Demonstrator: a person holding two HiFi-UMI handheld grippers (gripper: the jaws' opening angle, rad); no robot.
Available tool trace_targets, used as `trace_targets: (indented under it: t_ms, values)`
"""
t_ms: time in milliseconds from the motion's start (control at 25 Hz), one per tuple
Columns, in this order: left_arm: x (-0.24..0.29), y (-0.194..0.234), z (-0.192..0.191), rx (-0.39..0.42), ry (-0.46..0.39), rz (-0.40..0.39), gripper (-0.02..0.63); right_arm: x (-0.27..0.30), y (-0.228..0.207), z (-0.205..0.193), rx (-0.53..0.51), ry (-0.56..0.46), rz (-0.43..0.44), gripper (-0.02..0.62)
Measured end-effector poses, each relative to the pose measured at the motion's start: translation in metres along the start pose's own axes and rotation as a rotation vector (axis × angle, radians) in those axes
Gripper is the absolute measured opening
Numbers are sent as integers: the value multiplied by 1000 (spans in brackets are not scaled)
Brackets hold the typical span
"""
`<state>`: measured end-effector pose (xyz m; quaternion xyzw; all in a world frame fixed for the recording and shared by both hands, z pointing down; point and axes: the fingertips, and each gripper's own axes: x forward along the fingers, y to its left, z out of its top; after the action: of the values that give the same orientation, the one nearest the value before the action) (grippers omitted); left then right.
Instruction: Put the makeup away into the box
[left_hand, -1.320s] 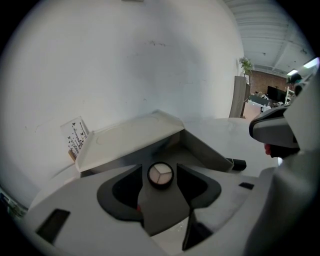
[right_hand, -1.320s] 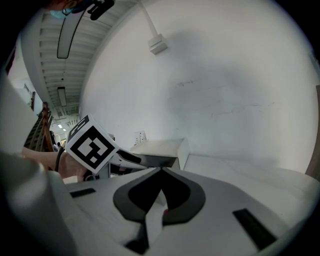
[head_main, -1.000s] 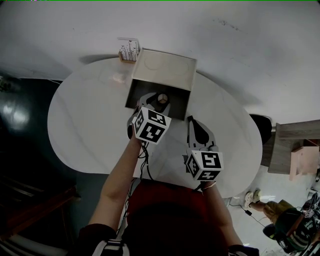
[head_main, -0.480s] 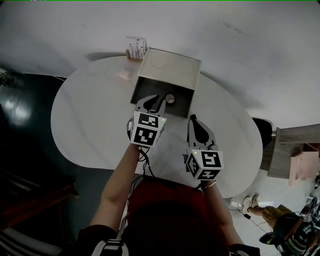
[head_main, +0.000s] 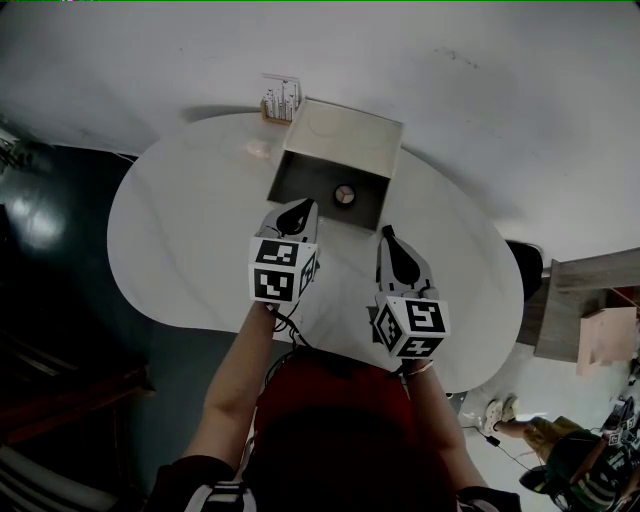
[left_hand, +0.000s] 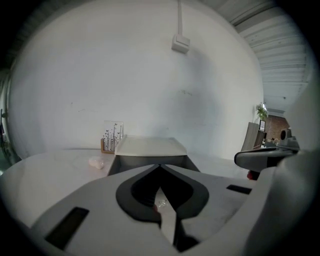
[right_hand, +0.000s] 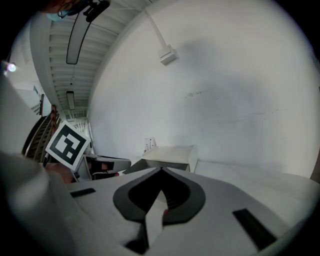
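Back out of the box (head_main: 340, 140) has come the left gripper (head_main: 298, 208), which a second ago reached into the dark opening with its fingers (left_hand: 90, 205) spread around a round compact (head_main: 344, 194); now it sits nearer the person, above the bare desk (head_main: 180, 230) just in front of the box, and the left gripper view shows its fingers pressed together tip to tip with nothing between them. The compact lies alone on the box's dark grey floor, so this piece of makeup looks to be put away already. The right gripper (head_main: 388, 232) has hardly shifted, hovering over the desk to the right of the box front, its fingers likewise pressed together and empty. No other makeup is plainly visible on the desk; a small pale pinkish lump (head_main: 258, 150) near the box's left far corner is too small to identify. The box is square-edged, with a matte cream panel on its far side and a darker grey inside. The compact is a small flat disc, pale with a dark rim. The desk is a smooth white oval, and a little holder (head_main: 282, 100) with slim upright pieces stands at its far edge.
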<state>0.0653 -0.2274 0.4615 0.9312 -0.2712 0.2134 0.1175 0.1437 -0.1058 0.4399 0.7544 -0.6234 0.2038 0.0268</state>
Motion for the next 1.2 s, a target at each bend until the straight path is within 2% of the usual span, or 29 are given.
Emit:
trace_targets:
  t_ms: [280,680,1200]
  values:
    - [-32,3,6,-90,-98,-9,21,-12,9,2,-5,-16,13,12]
    - [-72,6,0,-160,-161,10,21,-26,27,4,-22,-37,42,12]
    - [-118,2,-16,-167,-192,34,21,-49,60,-1,-51,-50,84,12]
